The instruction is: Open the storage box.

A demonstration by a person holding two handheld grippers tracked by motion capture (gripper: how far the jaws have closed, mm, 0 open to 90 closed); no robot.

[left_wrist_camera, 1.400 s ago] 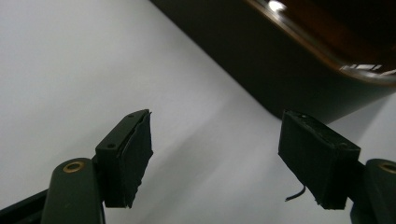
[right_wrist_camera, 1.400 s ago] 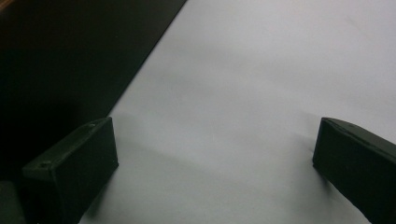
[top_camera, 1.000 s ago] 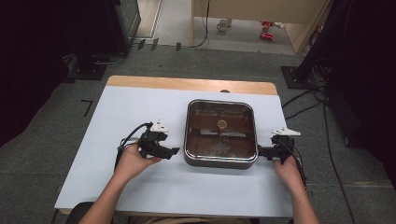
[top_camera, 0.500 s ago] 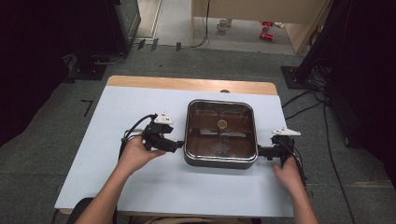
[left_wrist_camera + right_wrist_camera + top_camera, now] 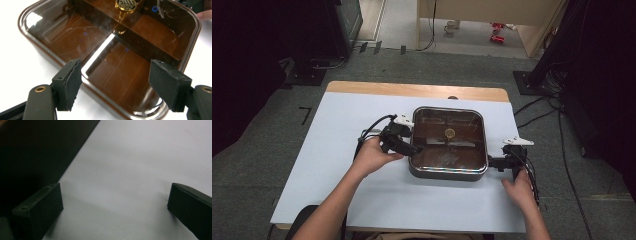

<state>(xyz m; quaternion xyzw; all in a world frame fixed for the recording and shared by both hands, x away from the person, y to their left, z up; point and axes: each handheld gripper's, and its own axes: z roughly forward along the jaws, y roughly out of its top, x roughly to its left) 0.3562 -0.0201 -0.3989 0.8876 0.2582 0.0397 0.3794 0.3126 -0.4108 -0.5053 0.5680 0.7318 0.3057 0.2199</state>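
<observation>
A square dark box (image 5: 448, 142) with a clear lid, brown compartments and a gold emblem (image 5: 450, 133) sits right of the middle of the white table (image 5: 332, 150). My left gripper (image 5: 414, 149) is open at the box's left rim. In the left gripper view its jaws straddle the near edge of the box (image 5: 112, 37), with the emblem (image 5: 128, 4) at the top. My right gripper (image 5: 492, 162) is open beside the box's right side, low over the table. In the right gripper view the dark box wall (image 5: 37, 150) fills the upper left.
A wooden strip (image 5: 412, 90) runs along the table's far edge. Black cables (image 5: 372, 125) trail from the left gripper across the table. Dark equipment stands (image 5: 557, 50) and floor cables surround the table. Bare tabletop lies left of and in front of the box.
My left gripper has moved right across the table and reached the box's left rim. The right gripper and the box have stayed where they were.
</observation>
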